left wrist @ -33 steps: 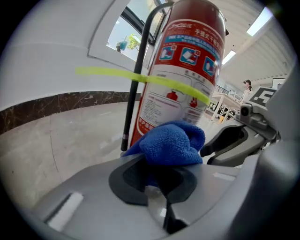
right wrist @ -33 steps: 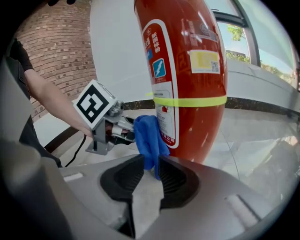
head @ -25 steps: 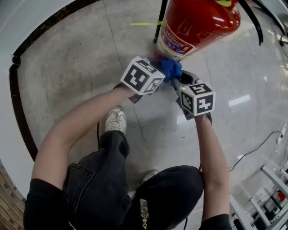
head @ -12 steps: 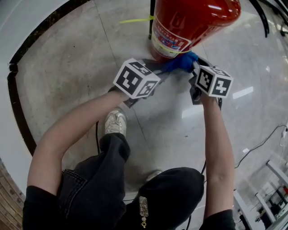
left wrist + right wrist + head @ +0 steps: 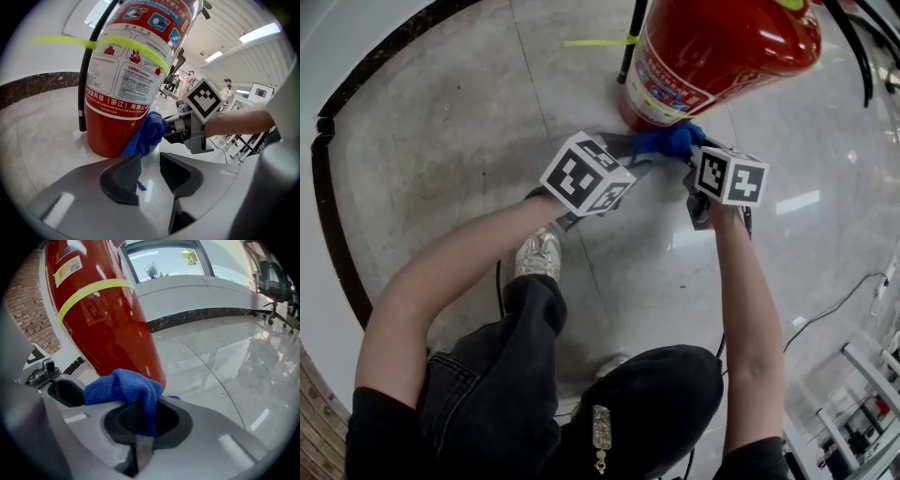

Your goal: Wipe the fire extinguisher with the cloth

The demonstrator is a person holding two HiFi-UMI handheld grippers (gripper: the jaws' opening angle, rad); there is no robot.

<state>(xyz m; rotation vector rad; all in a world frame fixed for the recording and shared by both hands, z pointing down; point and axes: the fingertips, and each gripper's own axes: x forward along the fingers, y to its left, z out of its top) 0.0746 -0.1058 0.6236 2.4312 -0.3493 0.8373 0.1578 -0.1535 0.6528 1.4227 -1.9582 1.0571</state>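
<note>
The red fire extinguisher (image 5: 712, 56) stands on the pale floor, its label facing the left gripper view (image 5: 126, 93). A blue cloth (image 5: 670, 141) is bunched against its lower body. My right gripper (image 5: 696, 155) is shut on the cloth (image 5: 122, 385); its jaws have just been closing, with a fold pinched between them (image 5: 140, 416). My left gripper (image 5: 628, 155) is just left of the cloth (image 5: 147, 133). Its jaws have just been opening and now stand apart with nothing between them (image 5: 149, 164). The right gripper (image 5: 180, 129) also shows there, holding the cloth to the cylinder (image 5: 103, 319).
A black hose (image 5: 630, 42) and a yellow strap (image 5: 595, 42) run beside the extinguisher. The person's shoe (image 5: 539, 255) rests on the floor below the left gripper. A dark curved floor border (image 5: 337, 103) lies left, and cables (image 5: 834, 309) and equipment right.
The left gripper has let go of the cloth and its jaws have parted. The right gripper has carried the cloth up and right, against the extinguisher's base.
</note>
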